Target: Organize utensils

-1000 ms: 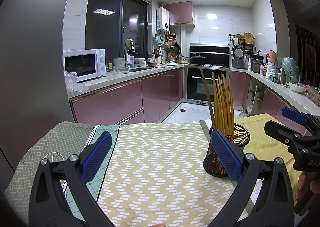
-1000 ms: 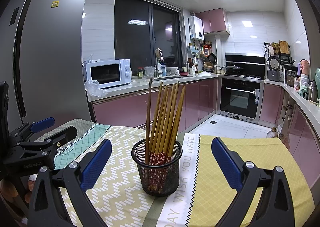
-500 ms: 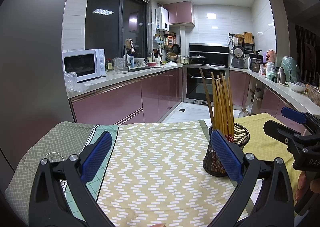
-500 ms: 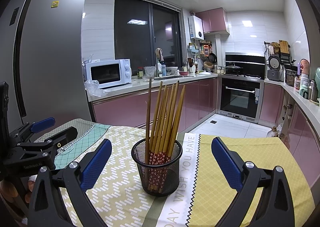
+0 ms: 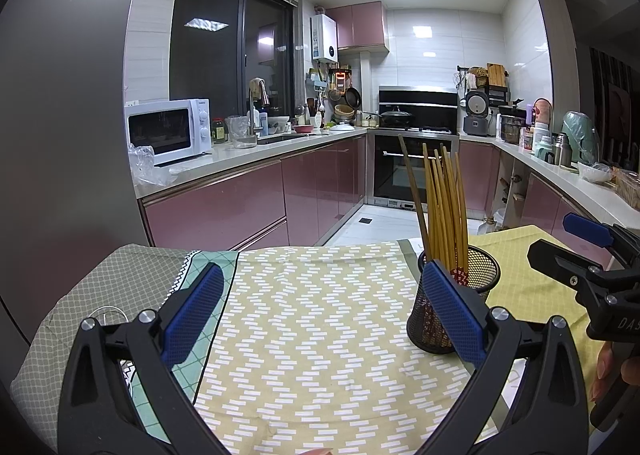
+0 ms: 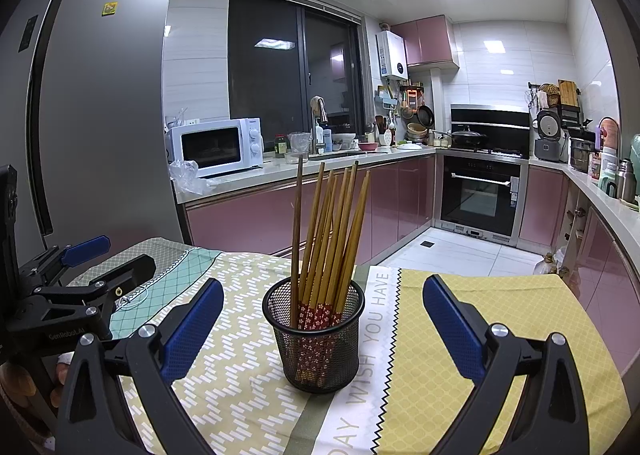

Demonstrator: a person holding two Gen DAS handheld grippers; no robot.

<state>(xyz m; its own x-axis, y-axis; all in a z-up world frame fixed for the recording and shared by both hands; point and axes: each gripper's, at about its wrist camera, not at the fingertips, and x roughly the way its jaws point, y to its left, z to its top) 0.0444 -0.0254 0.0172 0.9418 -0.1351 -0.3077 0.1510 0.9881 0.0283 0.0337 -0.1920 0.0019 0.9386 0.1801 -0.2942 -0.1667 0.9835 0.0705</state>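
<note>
A black mesh cup (image 6: 314,335) stands upright on the patterned tablecloth (image 6: 248,379). It holds several wooden chopsticks (image 6: 332,231) with red patterned lower ends. My right gripper (image 6: 320,319) is open, its blue pads either side of the cup and nearer the camera. In the left wrist view the mesh cup (image 5: 476,283) sits to the right, partly behind the right blue pad, with the chopsticks (image 5: 442,199) rising from it. My left gripper (image 5: 320,311) is open over bare cloth, nothing between its fingers.
The table's far edge drops to a tiled floor (image 6: 452,251). A grey fridge (image 6: 92,127) stands at the left. Pink cabinets and a counter with a microwave (image 6: 218,147) run behind. A thin white cable (image 5: 106,313) lies on the cloth's left part.
</note>
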